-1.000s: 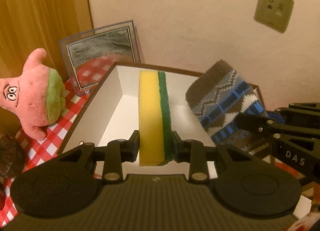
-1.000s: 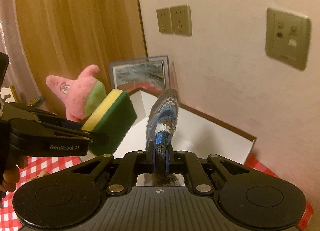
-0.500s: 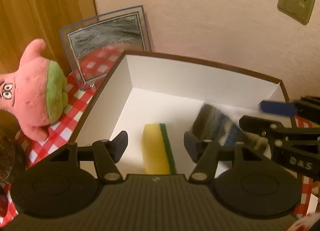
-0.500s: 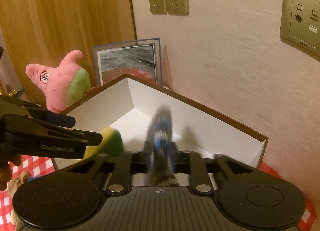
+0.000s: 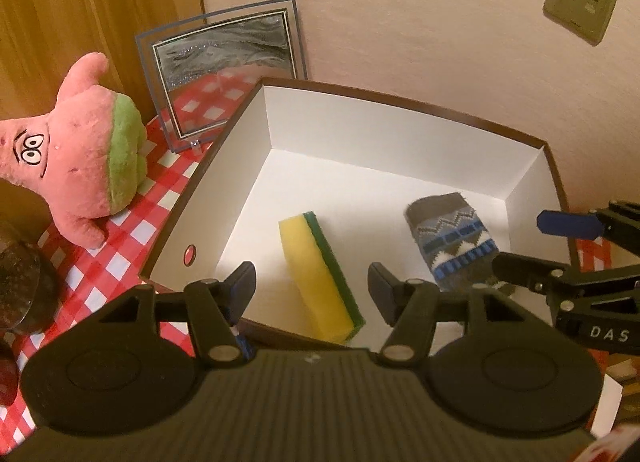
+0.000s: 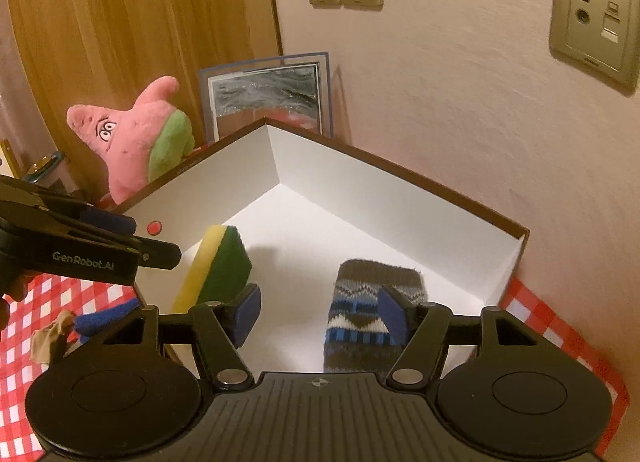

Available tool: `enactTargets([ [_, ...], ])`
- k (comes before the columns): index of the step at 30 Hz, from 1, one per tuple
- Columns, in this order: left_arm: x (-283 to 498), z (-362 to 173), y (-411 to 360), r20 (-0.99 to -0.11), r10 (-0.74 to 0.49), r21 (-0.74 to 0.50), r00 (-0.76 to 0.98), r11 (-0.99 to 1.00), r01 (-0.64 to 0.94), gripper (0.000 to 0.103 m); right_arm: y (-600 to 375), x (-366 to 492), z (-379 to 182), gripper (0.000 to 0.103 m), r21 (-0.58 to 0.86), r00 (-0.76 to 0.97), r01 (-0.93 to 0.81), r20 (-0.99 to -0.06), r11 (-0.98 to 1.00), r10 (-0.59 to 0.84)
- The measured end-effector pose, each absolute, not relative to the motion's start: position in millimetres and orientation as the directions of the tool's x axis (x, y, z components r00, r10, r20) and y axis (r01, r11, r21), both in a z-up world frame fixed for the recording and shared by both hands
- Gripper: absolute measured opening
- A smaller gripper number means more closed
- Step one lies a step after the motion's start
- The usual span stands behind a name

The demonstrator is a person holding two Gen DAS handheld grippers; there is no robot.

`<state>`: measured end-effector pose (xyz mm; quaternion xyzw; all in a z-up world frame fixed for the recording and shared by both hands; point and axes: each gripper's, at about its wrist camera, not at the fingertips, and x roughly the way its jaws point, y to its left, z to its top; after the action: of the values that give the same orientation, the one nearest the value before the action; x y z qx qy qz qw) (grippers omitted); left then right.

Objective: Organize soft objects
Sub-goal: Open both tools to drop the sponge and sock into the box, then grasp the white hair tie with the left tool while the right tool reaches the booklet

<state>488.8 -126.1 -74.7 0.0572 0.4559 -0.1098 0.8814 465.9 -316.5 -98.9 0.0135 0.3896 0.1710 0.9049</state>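
Your left hand-held gripper [image 5: 311, 282] hangs over the near edge of the white box [image 5: 384, 130], jaws apart and empty. The sponge [image 5: 320, 278] stands on edge on the box floor below it, leaning against the near wall. Your right hand-held gripper [image 6: 320, 312] is likewise spread and holds nothing; its jaws have just been opening, and the sock [image 6: 370, 318] lies flat on the floor between and beneath them.

Only the left view shows the dark round object [image 5: 18, 286] at 9 o'clock on the checked surface [image 5: 116, 262]. Only the right view shows the blue cloth [image 6: 106, 318] and tan scrap [image 6: 52, 336] at 8 o'clock, outside the box, and a fingertip [image 6: 16, 288] behind your left tool. Both views show the pink plush [image 5: 76, 158] at 10 o'clock and the glass frame [image 5: 224, 70] at 11 o'clock.

A second ago each gripper clamped its item above the box; both items now rest inside it, released.

In the left view the sponge's long axis runs from 11 to 5 o'clock, green side toward 2 o'clock. The sock's long axis runs from 11 to 5 o'clock also, brown cuff at the far end.
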Motion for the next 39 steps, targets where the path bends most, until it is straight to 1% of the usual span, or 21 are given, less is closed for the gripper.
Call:
enactTargets([
  [10, 461, -57, -136, -0.8, -0.151, -0.003, 0.58, 0.969, 0.248, 0.06, -325, 445, -84, 0.067, 0.177, 0.659, -0.29, -0.675, 0.94, 0.331],
  [15, 426, -44, -128, -0.784, -0.154, -0.025, 0.602, 0.976, 0.217, 0.06, -331, 422, -73, 0.067, 0.182, 0.688, -0.309, -0.635, 0.933, 0.352],
  [19, 389, -37, -107, -0.783, -0.126, -0.037, 0.61, 0.987, 0.157, 0.06, -329, 398, -68, 0.067, 0.197, 0.682, -0.349, -0.617, 0.916, 0.393],
  [28, 290, -31, -30, -0.793, 0.006, -0.021, 0.609, 0.999, -0.037, 0.06, -305, 339, -67, 0.066, 0.302, 0.606, -0.431, -0.601, 0.85, 0.521],
  [33, 241, -31, 8, -0.8, 0.06, -0.013, 0.597, 0.993, -0.118, 0.06, -278, 307, -70, 0.066, 0.311, 0.561, -0.468, -0.618, 0.827, 0.55],
  [39, 199, -36, 37, -0.805, 0.075, -0.024, 0.588, 0.987, -0.16, 0.06, -252, 274, -72, 0.066, 0.323, 0.538, -0.473, -0.631, 0.82, 0.559],
])
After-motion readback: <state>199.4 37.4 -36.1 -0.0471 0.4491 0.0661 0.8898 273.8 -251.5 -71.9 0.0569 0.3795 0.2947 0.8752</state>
